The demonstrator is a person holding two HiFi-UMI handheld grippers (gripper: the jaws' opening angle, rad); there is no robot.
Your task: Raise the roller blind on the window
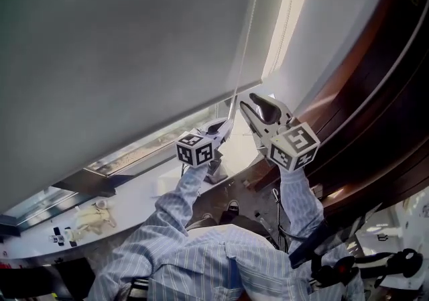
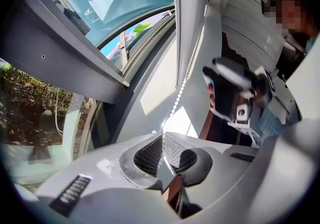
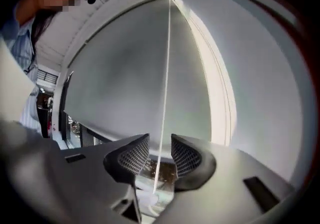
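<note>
Between the right hand-held gripper's (image 3: pixel 159 142) parted jaws hangs the cord (image 3: pixel 166 68).

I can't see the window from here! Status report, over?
Left gripper shut on bead chain. Right gripper open, chain between jaws. Roller blind mostly down. Nothing blocking it in view.

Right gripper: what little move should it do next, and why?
Probably shut the right gripper on the bead chain. Its jaws stand apart with the chain running between them, the left gripper already pinches it, and the blind hangs low.
</note>
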